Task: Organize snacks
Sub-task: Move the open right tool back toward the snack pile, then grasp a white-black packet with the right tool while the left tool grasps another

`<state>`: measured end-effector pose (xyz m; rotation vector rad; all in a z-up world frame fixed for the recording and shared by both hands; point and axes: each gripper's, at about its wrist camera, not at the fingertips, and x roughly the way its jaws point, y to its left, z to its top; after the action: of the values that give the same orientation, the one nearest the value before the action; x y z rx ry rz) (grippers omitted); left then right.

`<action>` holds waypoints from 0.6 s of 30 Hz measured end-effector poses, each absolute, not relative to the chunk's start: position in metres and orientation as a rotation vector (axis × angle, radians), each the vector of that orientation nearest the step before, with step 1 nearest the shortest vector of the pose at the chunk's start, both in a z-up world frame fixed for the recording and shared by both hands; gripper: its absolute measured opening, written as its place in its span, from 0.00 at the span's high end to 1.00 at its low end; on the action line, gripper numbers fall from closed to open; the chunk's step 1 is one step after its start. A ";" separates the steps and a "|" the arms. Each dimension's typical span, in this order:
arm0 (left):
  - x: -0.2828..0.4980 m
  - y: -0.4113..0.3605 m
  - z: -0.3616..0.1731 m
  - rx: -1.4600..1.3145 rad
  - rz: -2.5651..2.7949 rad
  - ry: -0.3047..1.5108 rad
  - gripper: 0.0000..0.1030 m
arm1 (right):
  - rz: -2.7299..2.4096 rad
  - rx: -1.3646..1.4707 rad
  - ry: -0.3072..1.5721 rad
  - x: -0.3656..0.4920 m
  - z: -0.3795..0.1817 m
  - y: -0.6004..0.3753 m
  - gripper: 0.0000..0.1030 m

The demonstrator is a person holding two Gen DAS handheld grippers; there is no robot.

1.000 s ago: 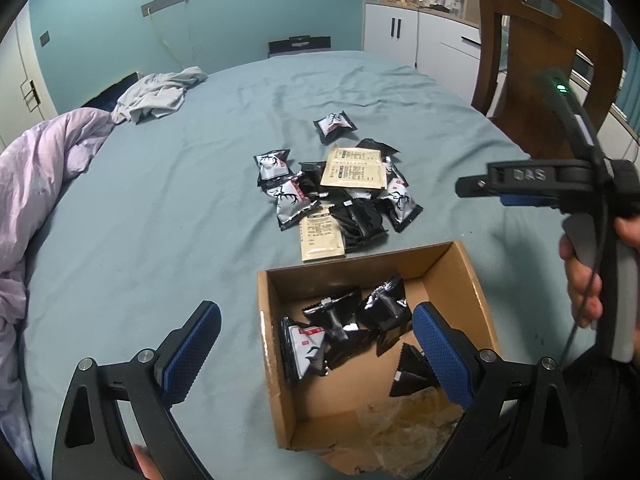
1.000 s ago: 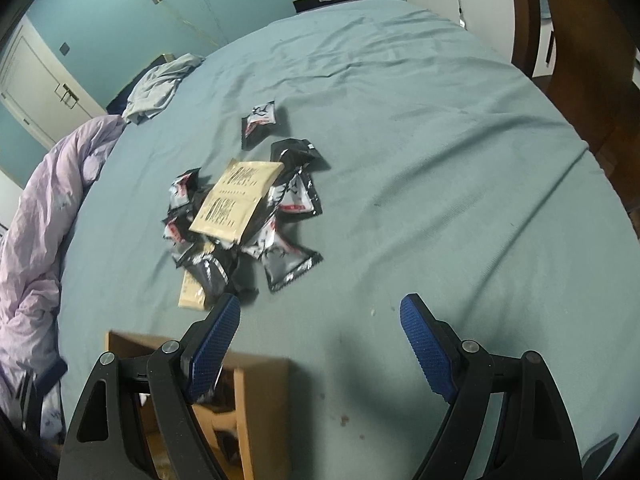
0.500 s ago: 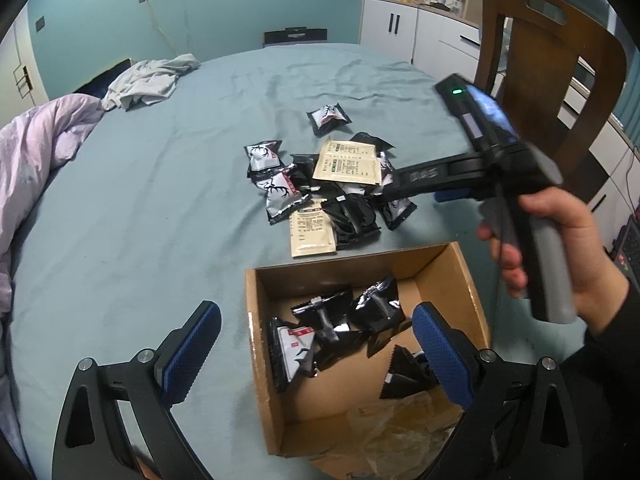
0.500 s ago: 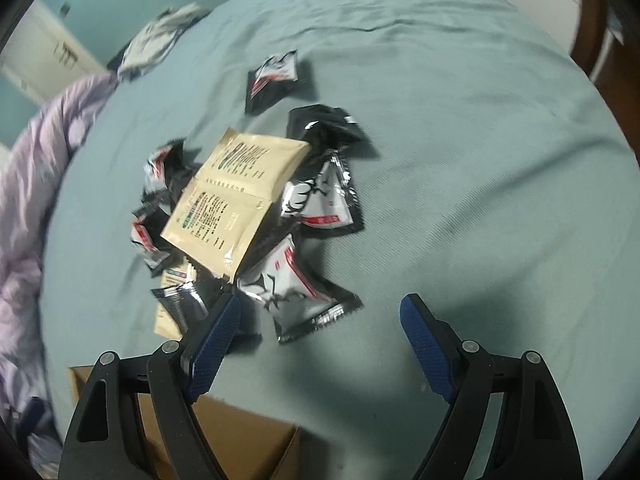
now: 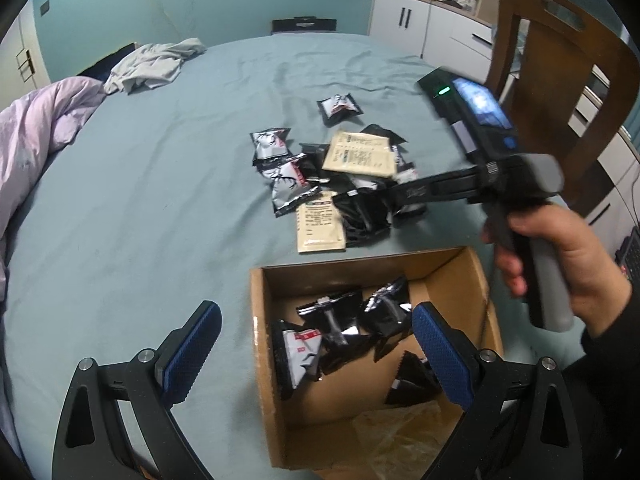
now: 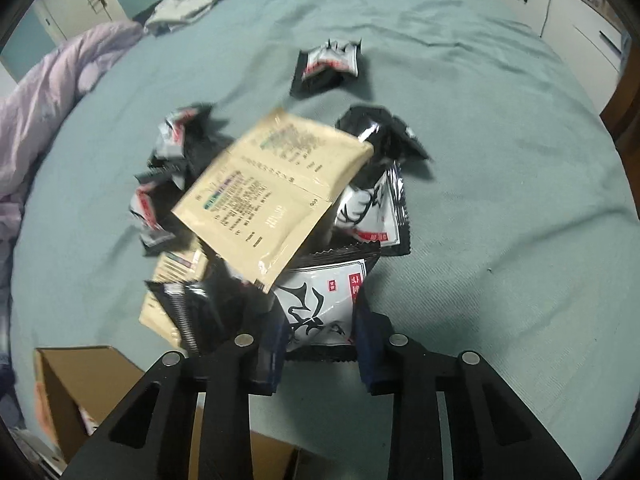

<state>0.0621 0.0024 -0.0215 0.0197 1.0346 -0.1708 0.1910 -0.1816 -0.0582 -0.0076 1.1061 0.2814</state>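
Note:
A pile of black-and-white snack packets and beige sachets lies on the teal bed. A cardboard box in front of it holds several black packets. My left gripper is open and empty, hovering over the box's left side. My right gripper is at the near edge of the pile, its jaws closed on a black-and-white packet. It also shows in the left wrist view. A large beige sachet lies just beyond it.
A lone packet lies past the pile. A lilac duvet and grey clothes lie at the left. A wooden chair and white cabinets stand at the right. The box corner is at my right gripper's lower left.
My right gripper has moved forward and down into the pile, and its jaws have closed from wide open onto a black-and-white packet. My left gripper has stayed open over the box.

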 end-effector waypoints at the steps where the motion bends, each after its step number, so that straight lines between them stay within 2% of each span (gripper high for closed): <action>1: 0.063 0.004 -0.023 0.024 -0.156 1.034 0.05 | 0.288 0.002 1.086 0.188 -0.052 -0.184 0.75; 12: 0.096 0.013 -0.009 0.026 -0.077 1.044 0.06 | 0.298 0.230 0.892 0.103 0.017 -0.251 0.75; 18: 0.155 0.006 -0.024 -0.022 -0.061 1.164 0.07 | 0.267 0.324 0.791 0.026 0.025 -0.294 0.75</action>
<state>0.1551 0.0059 -0.0238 -0.0221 1.1636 -0.0615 0.0256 -0.2939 0.0245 0.3244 0.7905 0.2670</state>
